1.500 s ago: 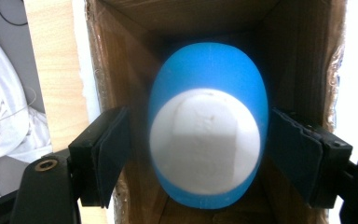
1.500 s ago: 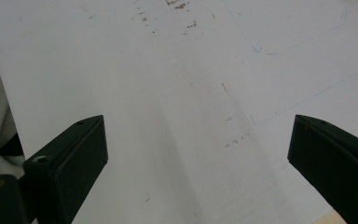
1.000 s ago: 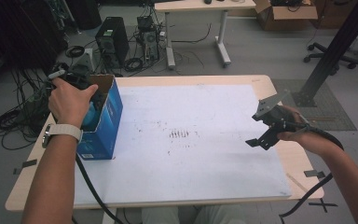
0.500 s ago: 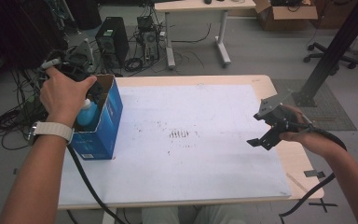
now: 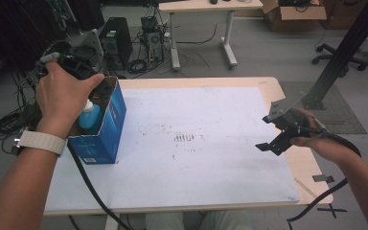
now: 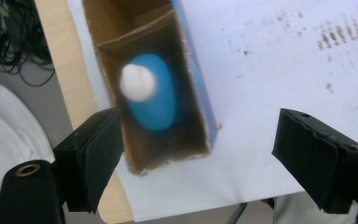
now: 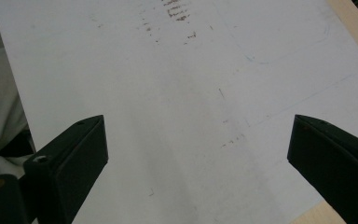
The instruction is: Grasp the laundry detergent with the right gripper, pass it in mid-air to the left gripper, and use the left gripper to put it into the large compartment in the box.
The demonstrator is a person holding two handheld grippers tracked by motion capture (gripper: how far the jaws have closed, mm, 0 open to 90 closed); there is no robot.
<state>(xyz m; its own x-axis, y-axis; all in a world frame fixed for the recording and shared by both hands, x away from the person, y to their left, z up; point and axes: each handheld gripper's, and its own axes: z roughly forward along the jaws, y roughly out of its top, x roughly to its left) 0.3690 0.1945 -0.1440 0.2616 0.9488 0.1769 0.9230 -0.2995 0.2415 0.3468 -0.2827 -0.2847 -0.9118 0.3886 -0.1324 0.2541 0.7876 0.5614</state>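
A: Where's the bottle?

B: Blue bottle [image 5: 89,116] with a white cap [image 6: 138,82] sits inside the open-topped blue cardboard box [image 5: 106,129], at the left edge of the table [image 5: 249,81], on the white sheet [image 5: 211,158].

A: Orientation?

B: Upright. Long axis vertical, cap pointing up out of the box opening. In the left gripper view I'm looking almost straight down the axis, so the cap sits on the blue body. Slightly blurred there.

A: Box?

B: Standing on end, opening up, long axis vertical too. Brown inner walls visible, bottle toward one end of the opening.

A: Left gripper?

B: Left gripper [image 6: 200,154] is released, jaws spread wide, nothing between them. It hangs above the box, looking down into it. One jaw is over the table edge next to the box, the other over bare sheet. No contact with bottle or box. In the high view the left hand [image 5: 64,96] covers most of it, above the box's far end.

A: Right?

B: Right gripper [image 5: 274,132] also released, jaws wide apart, empty. It's over the right side of the sheet, well apart from the box.
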